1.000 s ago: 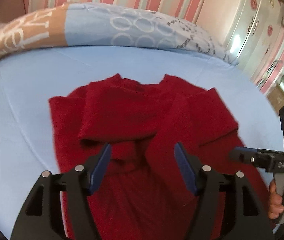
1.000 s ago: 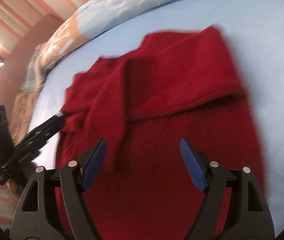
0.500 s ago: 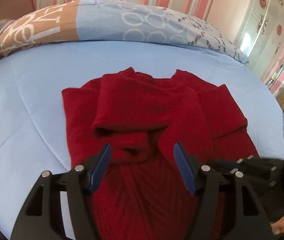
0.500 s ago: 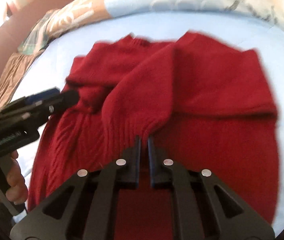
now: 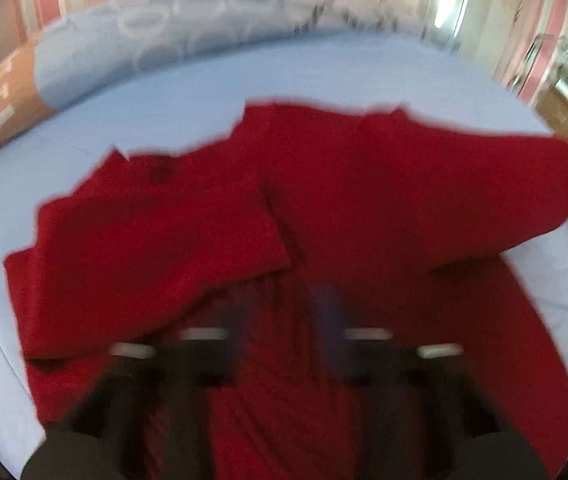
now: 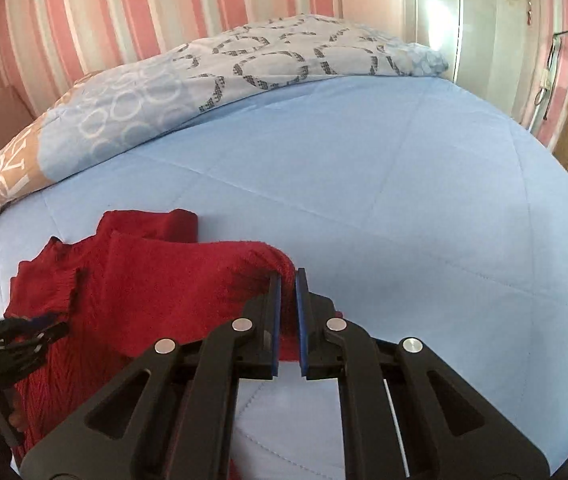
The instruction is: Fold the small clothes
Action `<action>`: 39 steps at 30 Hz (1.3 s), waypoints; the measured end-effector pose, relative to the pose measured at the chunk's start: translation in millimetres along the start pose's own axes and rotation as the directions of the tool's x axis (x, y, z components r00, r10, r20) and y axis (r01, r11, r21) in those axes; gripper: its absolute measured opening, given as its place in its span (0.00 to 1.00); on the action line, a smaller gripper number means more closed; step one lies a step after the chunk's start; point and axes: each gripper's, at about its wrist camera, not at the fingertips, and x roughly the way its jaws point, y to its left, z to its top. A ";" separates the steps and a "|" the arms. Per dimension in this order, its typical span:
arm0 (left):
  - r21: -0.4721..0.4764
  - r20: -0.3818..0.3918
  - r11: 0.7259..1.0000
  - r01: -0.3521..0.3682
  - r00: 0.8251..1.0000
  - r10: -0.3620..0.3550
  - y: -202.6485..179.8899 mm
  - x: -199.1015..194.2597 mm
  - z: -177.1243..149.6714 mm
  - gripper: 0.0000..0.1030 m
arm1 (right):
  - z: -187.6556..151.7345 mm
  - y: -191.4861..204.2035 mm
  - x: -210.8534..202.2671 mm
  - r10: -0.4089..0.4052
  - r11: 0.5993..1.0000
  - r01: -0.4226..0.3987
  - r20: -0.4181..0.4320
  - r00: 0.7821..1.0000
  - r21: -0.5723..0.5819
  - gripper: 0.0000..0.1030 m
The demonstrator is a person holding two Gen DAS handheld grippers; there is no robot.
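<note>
- Between your right tongs (image 6: 288, 280), pads pinched together, sits a sleeve cuff of the red sweater (image 6: 132, 276), lifted off the blue bedsheet (image 6: 384, 184).
- At your left tongs (image 5: 284, 320), blurred, jaws have just been closing over the sweater's middle; a grip isn't clear.
- Sleeves are folded inward; folding the body remains.

Red knit sweater (image 6: 152, 280) rumpled on blue bed, sleeve part lifted off it at right.

1 red sweater (image 6: 156, 280), 1 quilt (image 6: 244, 68), 1 bed (image 6: 364, 184), 2 grippers: right (image 6: 288, 280), left (image 5: 284, 308).
</note>
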 end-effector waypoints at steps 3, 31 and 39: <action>-0.040 -0.003 0.999 0.022 1.000 -0.022 7.6 7.3 -2.9 0.00 | -5.6 2.3 4.8 0.003 1.000 -0.003 0.000 1.000 -0.005 0.07; -0.113 0.049 0.992 0.054 0.998 -0.049 31.3 2.7 9.2 0.00 | 16.8 -135.6 92.6 -0.347 0.921 0.360 -0.106 0.932 0.148 0.08; -0.027 0.084 0.986 0.167 0.983 -0.164 31.2 10.0 11.9 0.03 | 17.9 -132.5 82.6 -0.297 0.944 0.306 -0.088 0.951 0.123 0.51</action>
